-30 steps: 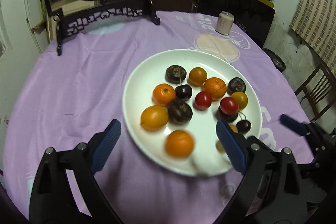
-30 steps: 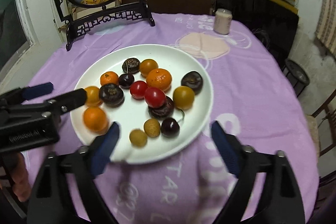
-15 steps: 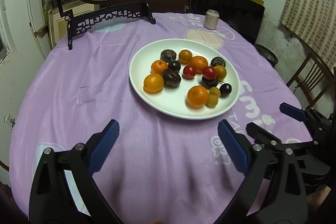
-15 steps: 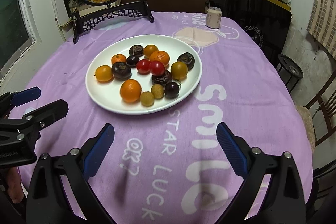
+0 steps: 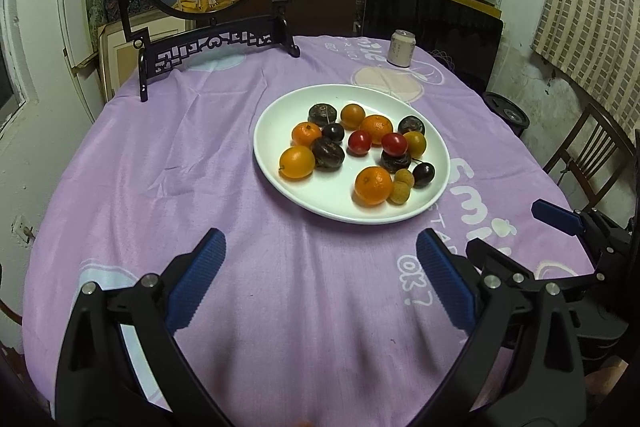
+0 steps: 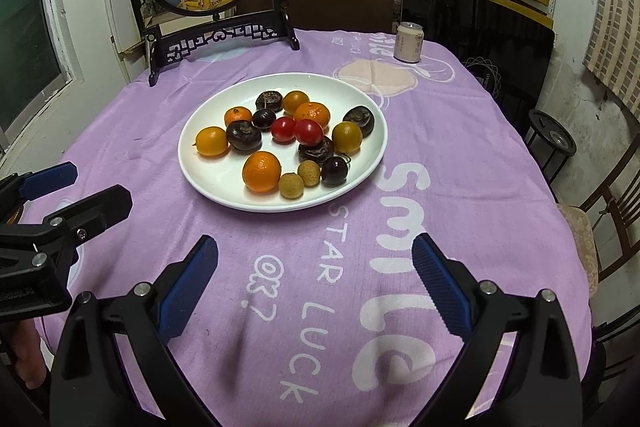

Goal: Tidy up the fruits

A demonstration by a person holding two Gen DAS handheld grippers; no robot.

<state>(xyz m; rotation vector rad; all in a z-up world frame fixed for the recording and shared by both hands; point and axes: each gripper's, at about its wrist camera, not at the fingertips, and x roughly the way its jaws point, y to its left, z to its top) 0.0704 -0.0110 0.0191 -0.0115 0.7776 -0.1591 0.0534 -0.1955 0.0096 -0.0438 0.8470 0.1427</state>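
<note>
A white plate [image 5: 280, 107] [image 6: 208, 179] sits mid-table on a purple cloth. It holds several fruits: oranges [image 5: 373, 185] [image 6: 261, 171], red cherry tomatoes [image 5: 359, 141] [image 6: 308, 131], dark round fruits [image 5: 327, 152] [image 6: 243, 135], a dark cherry [image 5: 423, 174] [image 6: 334, 171] and small tan longans [image 5: 399, 193] [image 6: 291, 185]. My left gripper [image 5: 320, 281] is open and empty, well short of the plate. My right gripper [image 6: 314, 277] is open and empty too, also short of the plate. Each gripper shows in the other's view, the right [image 5: 516, 231] and the left [image 6: 76, 191].
A round deer picture on a black carved stand [image 5: 208, 39] [image 6: 216, 35] stands at the table's far edge. A beige can [image 5: 401, 47] [image 6: 409, 41] stands at the far right. A wooden chair [image 5: 588, 151] [image 6: 612, 203] is beside the table on the right.
Both grippers have pulled back from the plate toward the table's near edge. The nearest orange rolled to rest beside the longans. Both jaws stayed open.
</note>
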